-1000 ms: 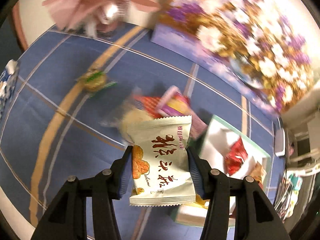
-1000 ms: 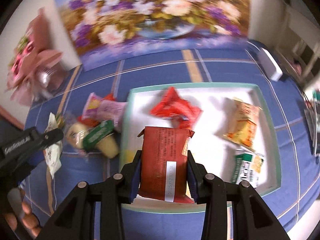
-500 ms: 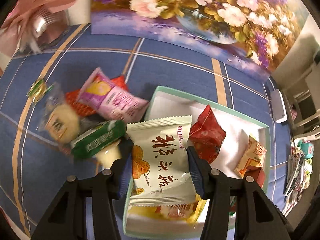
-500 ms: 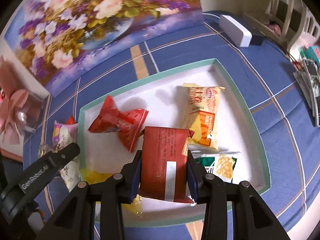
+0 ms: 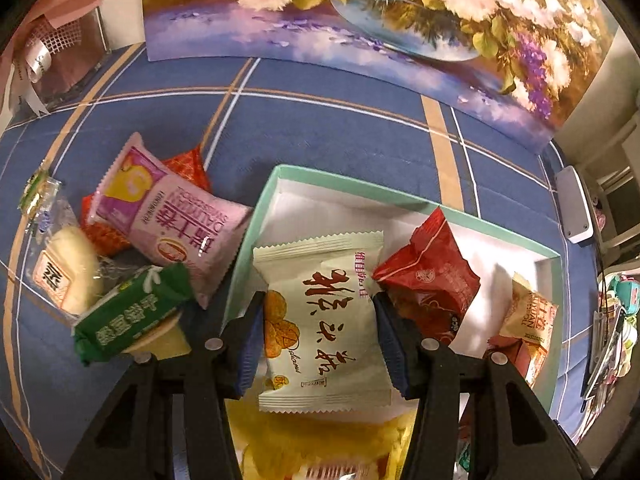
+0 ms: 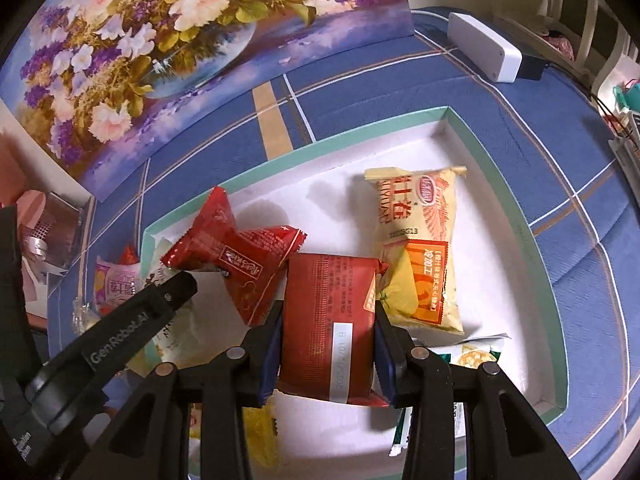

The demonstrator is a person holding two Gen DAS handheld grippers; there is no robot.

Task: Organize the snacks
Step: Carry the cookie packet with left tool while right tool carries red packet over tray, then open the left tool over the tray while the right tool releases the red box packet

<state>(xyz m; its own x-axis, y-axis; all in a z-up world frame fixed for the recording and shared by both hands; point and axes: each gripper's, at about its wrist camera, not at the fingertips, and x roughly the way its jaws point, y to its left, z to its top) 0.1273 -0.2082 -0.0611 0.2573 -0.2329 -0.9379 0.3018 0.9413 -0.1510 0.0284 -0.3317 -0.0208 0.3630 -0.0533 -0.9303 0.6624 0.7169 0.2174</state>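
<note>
My left gripper (image 5: 320, 342) is shut on a cream snack packet (image 5: 320, 320) with red lettering, hanging over the left end of the white tray (image 5: 256, 224) with a green rim. My right gripper (image 6: 326, 344) is shut on a dark red snack packet (image 6: 328, 320) over the middle of the same tray (image 6: 500, 184). In the tray lie a crumpled red packet (image 6: 236, 256), a yellow-orange packet (image 6: 420, 248), a green-white packet (image 6: 476, 356) and a yellow one (image 5: 312, 444) under the left jaws. The left gripper's black arm (image 6: 120, 332) crosses the right wrist view at left.
Left of the tray on the blue plaid cloth lie a pink packet (image 5: 172, 220), a green packet (image 5: 132, 316), a clear-wrapped bun (image 5: 68, 276) and a red packet (image 5: 184, 168). A flower painting (image 5: 360, 20) stands behind. A white box (image 6: 484, 46) lies at the right, a pink gift box (image 5: 56, 40) at back left.
Both grippers have moved over the tray and sunk closer to it, each still holding its packet. The left one came in from over the loose snacks to the tray's left end.
</note>
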